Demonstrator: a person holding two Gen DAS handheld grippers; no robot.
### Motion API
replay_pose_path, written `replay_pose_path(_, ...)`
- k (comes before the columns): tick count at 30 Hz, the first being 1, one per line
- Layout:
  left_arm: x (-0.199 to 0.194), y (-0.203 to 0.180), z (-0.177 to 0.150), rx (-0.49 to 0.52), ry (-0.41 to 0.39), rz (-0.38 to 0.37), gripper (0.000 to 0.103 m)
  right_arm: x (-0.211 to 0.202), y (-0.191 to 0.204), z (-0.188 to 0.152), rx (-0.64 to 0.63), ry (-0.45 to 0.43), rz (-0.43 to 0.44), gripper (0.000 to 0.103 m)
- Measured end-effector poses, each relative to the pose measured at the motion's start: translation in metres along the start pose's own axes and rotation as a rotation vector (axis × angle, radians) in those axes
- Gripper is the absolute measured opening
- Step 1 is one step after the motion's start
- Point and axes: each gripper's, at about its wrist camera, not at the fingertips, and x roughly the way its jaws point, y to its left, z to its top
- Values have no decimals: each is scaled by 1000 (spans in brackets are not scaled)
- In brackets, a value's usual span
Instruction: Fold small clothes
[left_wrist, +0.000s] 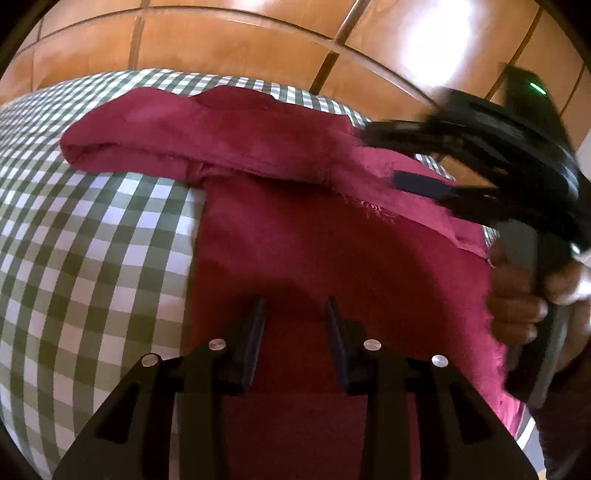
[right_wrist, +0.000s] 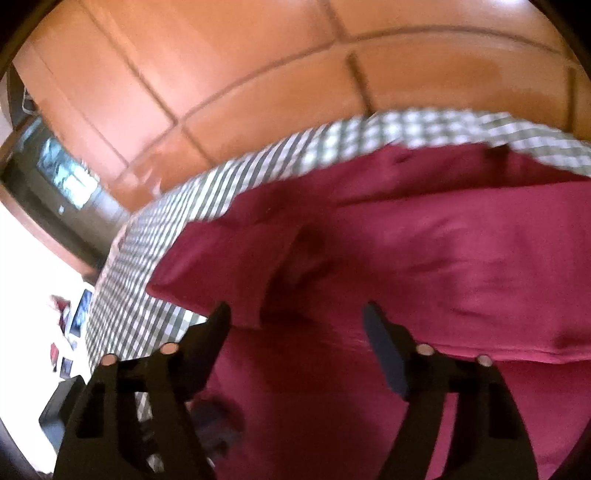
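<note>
Your dark red garment (left_wrist: 295, 229) lies spread on the bench, over a green-and-white checked cloth (left_wrist: 92, 240) that covers the surface. Beyond the bench edge you see an orange tiled floor (left_wrist: 229, 40).

Your left gripper (left_wrist: 295, 317) points down at the garment's flat middle panel. Its jaws stand a little apart with nothing between them; the fabric shows through the gap, and the pads press on nothing, so this gripper is released.

In the left wrist view, a folded band of the same garment runs across the far side, from the left of the checked cloth toward the right, with a thick rolled edge at its left end. Your right gripper (left_wrist: 417, 184) reaches in from the right over that band, blurred, and your hand (left_wrist: 517, 295) wraps its handle low at the right.

In the right wrist view, your right gripper (right_wrist: 295, 314) hangs over the garment near its left edge, where a fold lies on the checked cloth (right_wrist: 155, 266). Its jaws are spread wide and grasp nothing; a ridge of fabric sits just beyond the fingertips. This picture is blurred, so you cannot tell whether the tips touch the fabric.
</note>
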Motion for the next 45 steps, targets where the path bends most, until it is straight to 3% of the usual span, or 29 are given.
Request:
replay_pose_path(1,1,2,0,-7,2,-7,32,16,3,4,20,39,2,56)
replay_pose_path(3,1,4,-1,-19,-3,-19,32,34,7,9,32,71,-18,30)
replay_pose_path(5,1,5,-2,-27,-9,-25,32,38,14,16,1,63,-55,11)
replay_pose_path(6,0,6,-3,-28,-13,-28,32,34,17,17,-9,51,-55,9)
replay_pose_path(13,-3,7,-13,-23,-31,-29,32,-67,17,32,-77,-207,-110,8)
replay_pose_path(19,0,5,-15,-13,-33,-13,32,-131,-39,30,-13,-337,-227,8)
replay_pose_path(27,6,-6,-12,12,-27,29,32,-166,-140,0,181,-360,-358,8)
replay_pose_path(33,8,-12,-10,34,-15,61,32,-144,-206,-35,327,-272,-407,8)
replay_pose_path(39,1,-15,4,19,39,82,32,-133,-223,-50,361,-269,-393,8)
replay_pose_path(41,-7,-17,13,12,17,66,32,-139,-220,-50,352,-270,-387,10)
replay_pose_path(43,-16,-19,23,16,-25,56,32,-150,-212,-51,329,-280,-407,15)
replay_pose_path(44,-20,-17,31,8,-41,50,33,-157,-208,-53,320,-294,-424,27)
replay_pose_path(45,-21,-15,38,-6,-48,46,47,-166,-199,-54,298,-329,-444,39)
